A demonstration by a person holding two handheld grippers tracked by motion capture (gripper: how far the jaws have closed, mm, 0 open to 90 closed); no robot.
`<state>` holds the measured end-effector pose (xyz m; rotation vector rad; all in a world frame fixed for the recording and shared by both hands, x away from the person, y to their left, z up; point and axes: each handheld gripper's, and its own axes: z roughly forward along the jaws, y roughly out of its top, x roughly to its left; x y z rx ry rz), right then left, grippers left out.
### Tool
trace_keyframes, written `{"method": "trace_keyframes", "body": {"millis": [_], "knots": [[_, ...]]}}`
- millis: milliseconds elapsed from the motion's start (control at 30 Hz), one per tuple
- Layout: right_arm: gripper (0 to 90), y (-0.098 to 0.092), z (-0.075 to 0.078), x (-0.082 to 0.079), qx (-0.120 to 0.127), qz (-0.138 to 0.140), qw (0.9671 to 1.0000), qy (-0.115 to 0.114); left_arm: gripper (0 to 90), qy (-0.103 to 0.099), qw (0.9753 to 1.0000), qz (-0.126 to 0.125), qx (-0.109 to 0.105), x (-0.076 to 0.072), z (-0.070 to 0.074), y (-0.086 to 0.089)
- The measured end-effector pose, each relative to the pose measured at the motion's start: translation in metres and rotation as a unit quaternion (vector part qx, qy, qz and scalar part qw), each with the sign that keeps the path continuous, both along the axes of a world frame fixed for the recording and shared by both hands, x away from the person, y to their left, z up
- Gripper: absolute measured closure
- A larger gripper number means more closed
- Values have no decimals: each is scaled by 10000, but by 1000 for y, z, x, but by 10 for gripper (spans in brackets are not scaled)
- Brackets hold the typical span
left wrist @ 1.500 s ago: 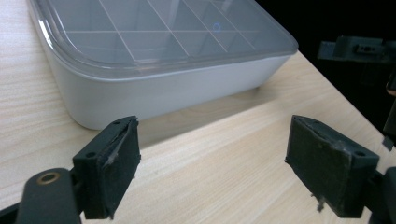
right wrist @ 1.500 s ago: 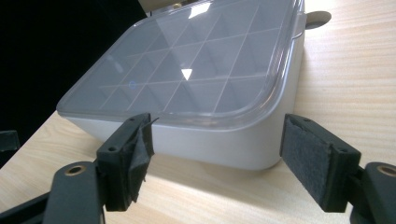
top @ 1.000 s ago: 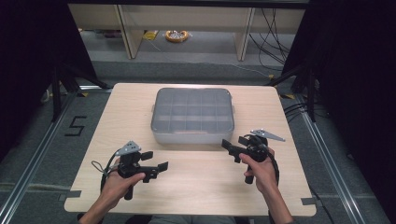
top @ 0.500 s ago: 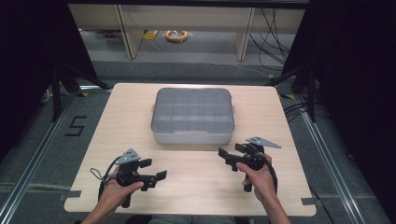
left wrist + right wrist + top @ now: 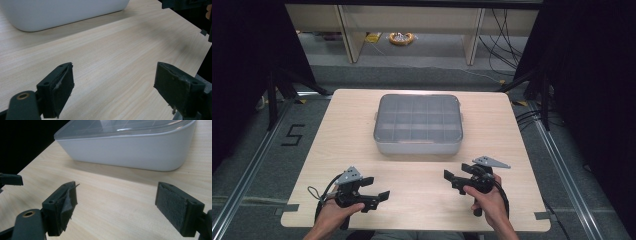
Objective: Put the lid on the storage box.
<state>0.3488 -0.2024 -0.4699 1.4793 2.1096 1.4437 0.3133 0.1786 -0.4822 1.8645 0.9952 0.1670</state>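
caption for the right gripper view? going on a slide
Right gripper, jaws open and empty, faces the lidded white compartment box across bare wooden table.

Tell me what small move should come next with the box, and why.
Probably bring the right hand-held gripper forward to the box. Both it and the left hand-held gripper sit open near the table's near edge, holding nothing, and the lid is on the box.
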Motion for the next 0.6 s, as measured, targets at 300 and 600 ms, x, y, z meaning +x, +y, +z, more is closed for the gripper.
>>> {"method": "trace_keyframes", "body": {"millis": [300,600], "knots": [[187,-1,-5,-16,-51,46,10000,58,151,79,9999,-41,70,-10,-5,1],[185,-4,-10,-35,-201,157,9996,73,151,88,9999,-92,83,-20,-8,2]]}}
